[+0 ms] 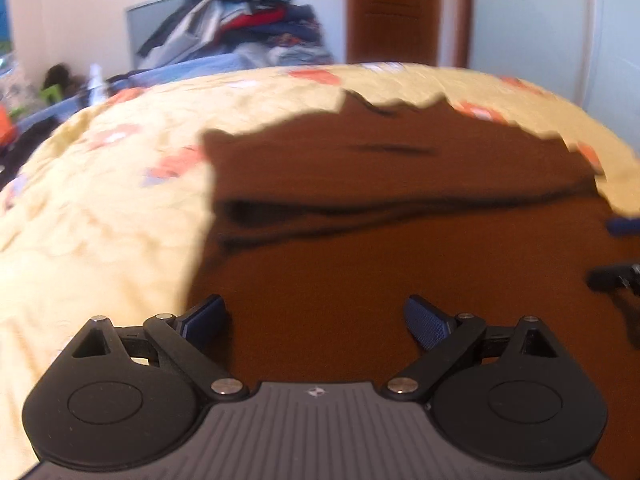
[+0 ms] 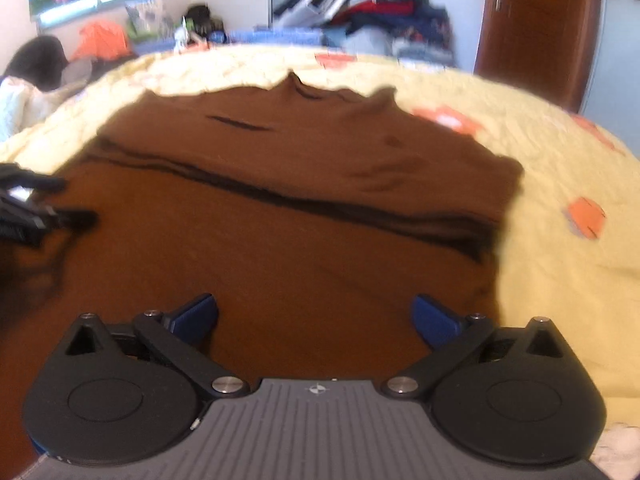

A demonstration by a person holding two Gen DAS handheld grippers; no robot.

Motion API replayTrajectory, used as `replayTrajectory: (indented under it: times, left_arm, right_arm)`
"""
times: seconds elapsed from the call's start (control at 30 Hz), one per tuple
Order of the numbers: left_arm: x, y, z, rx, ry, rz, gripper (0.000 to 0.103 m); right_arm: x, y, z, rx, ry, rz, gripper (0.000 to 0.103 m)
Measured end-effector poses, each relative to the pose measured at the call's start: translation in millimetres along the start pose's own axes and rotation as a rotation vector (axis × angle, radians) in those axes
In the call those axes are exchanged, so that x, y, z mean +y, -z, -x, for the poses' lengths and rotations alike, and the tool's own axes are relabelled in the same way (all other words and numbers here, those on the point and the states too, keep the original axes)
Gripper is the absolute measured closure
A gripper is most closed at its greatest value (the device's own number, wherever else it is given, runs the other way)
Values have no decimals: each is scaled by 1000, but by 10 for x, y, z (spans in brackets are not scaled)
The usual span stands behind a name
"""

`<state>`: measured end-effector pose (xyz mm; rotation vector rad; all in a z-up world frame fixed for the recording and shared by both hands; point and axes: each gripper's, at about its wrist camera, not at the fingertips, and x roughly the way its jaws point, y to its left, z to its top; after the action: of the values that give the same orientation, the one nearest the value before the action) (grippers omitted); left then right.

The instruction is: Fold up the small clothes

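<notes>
Left wrist view: a brown shirt (image 1: 400,208) lies flat on the yellow quilt (image 1: 100,200), one layer folded over with a dark crease across; left gripper (image 1: 316,322) jaws apart, empty. Right wrist view: the shirt (image 2: 280,208) spreads ahead, neckline far; right gripper (image 2: 316,320) jaws apart, empty

Brown garment (image 2: 280,168) flat on yellow floral bedspread (image 2: 560,184), near half folded over far half.
</notes>
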<state>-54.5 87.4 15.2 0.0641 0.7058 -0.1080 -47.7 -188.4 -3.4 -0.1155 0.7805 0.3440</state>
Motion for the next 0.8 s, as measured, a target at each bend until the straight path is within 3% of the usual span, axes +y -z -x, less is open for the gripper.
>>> replayTrajectory:
  times: [0.07, 0.17, 0.3, 0.4, 0.47, 0.5, 0.53, 0.57, 0.6, 0.67, 0.73, 0.8]
  left_arm:
    - [121, -234, 38, -67, -3, 62, 6]
    - [169, -699, -226, -96, -45, 89, 6]
    - [425, -1172, -877, -5, -134, 202, 6]
    - [660, -1321, -1245, 80, -97, 287, 7]
    - [674, -1284, -1454, 152, -93, 262, 41]
    - [596, -1283, -1501, 148, -110, 205, 60]
    - [470, -1244, -1503, 134, -110, 126, 87]
    - [379, -1257, -1505, 120, -104, 74, 93]
    - [308, -1264, -1503, 97, -158, 34, 96]
    - [296, -1203, -1567, 78, -244, -13, 97]
    - [296, -1113, -1553, 36, -274, -53, 97]
    - [229, -1106, -1503, 48, -286, -80, 97]
  right_arm:
    - [-103, -188, 51, -6, -5, -22, 3]
    - [-307, -621, 63, -140, 28, -50, 0]
    - [-839, -1175, -458, -128, 165, -172, 2]
    - [-1313, -1340, -827, -60, 250, -295, 6]
    - [-1495, -1333, -1091, 43, 265, -317, 23]
    - [-1509, -1265, -1148, 60, 230, -319, 36]
    - [-1482, -1240, -1136, 29, 180, -290, 47]
    - [-1405, -1265, -1124, 33, 124, -219, 73]
    - [-1405, -1265, -1124, 33, 124, -219, 93]
    - [-1413, -1272, -1159, 45, 160, -129, 93]
    - [-1588, -1246, -1125, 37, 130, -204, 93]
    - [-1610, -1226, -1063, 25, 132, -204, 90]
